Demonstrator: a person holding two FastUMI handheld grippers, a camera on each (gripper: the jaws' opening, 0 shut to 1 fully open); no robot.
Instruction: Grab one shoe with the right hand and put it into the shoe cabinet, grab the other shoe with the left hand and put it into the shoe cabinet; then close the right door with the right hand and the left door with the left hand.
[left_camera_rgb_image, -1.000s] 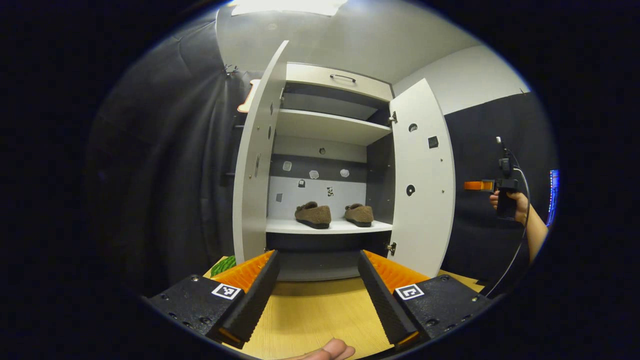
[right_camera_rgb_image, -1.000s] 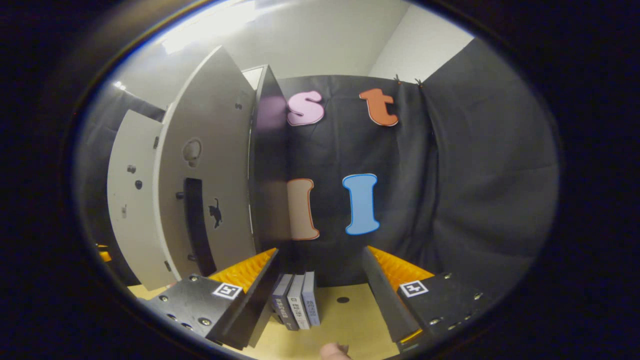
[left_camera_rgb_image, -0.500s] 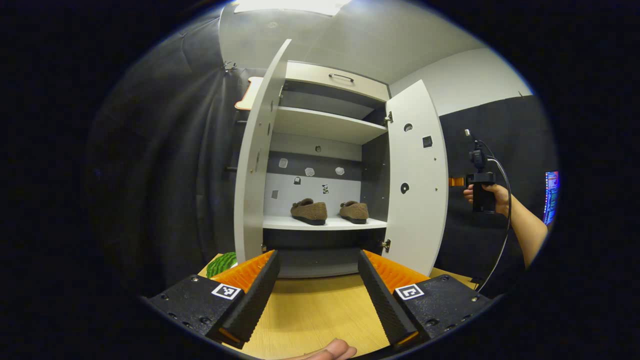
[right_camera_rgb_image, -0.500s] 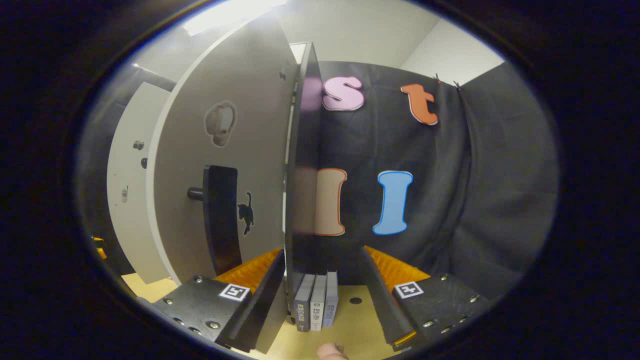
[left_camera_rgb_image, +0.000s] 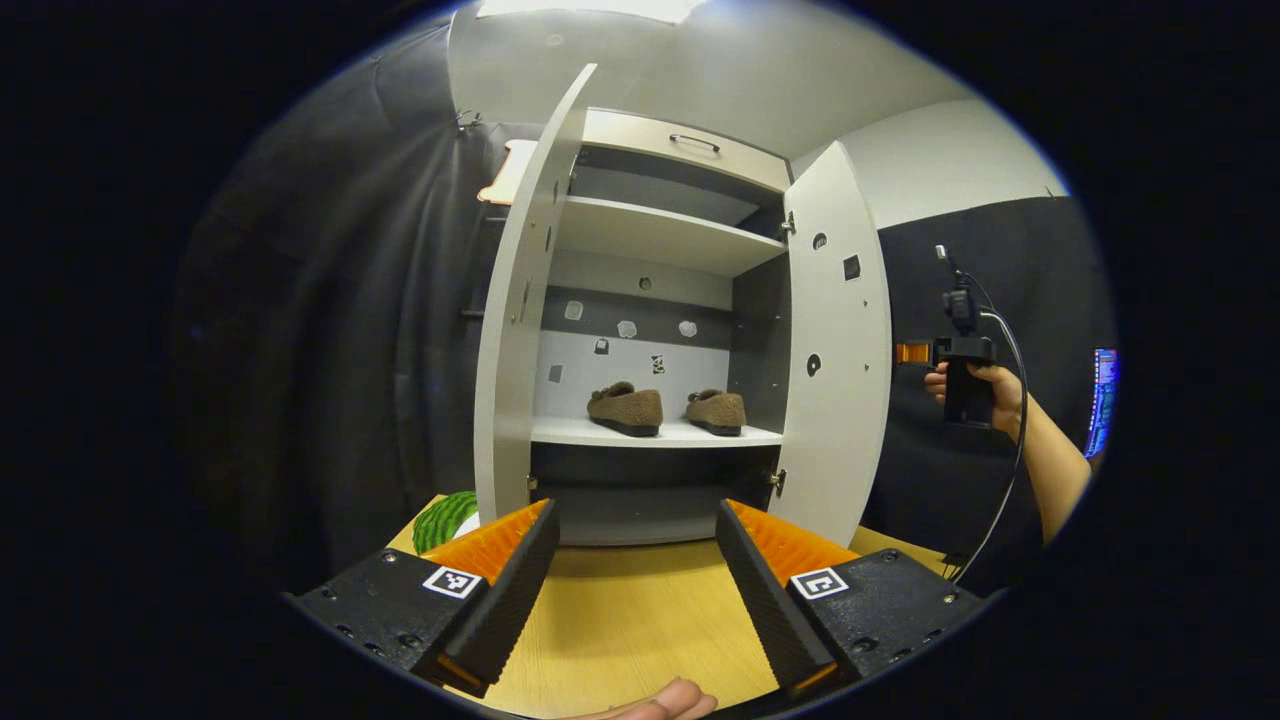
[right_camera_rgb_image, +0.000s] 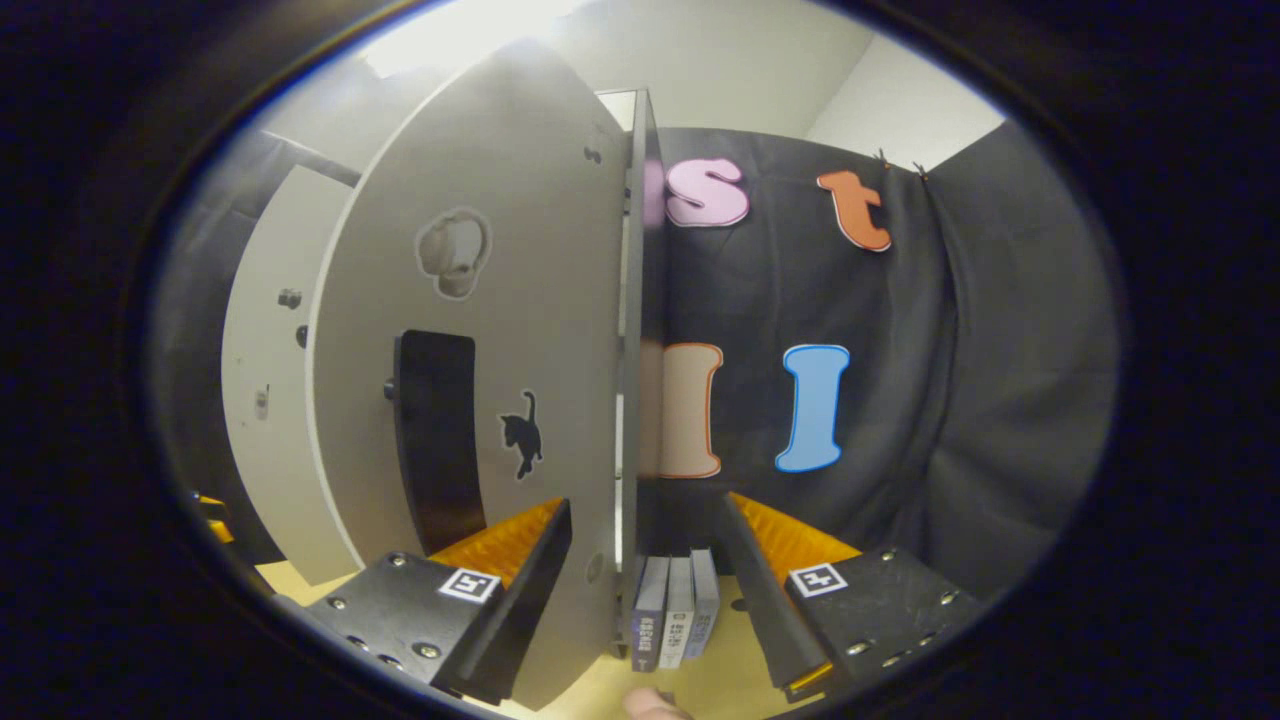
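The left door (left_camera_rgb_image: 515, 320) is seen standing wide open. Both shoes (left_camera_rgb_image: 626, 408) are set side by side on the cabinet's lower shelf (left_camera_rgb_image: 655, 433). The left gripper (left_camera_rgb_image: 635, 570) is held back over the bench (left_camera_rgb_image: 620, 620), fingers spread and empty. The right door (right_camera_rgb_image: 520, 330) is approached edge-on by the right gripper (right_camera_rgb_image: 645, 590), fingers parted astride its edge, apparently for swinging it shut.

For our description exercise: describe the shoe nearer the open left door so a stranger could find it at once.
Find the white shoe cabinet with both doors open. On its lower shelf sit two brown fuzzy shoes; yours is the left shoe, nearer the left door.
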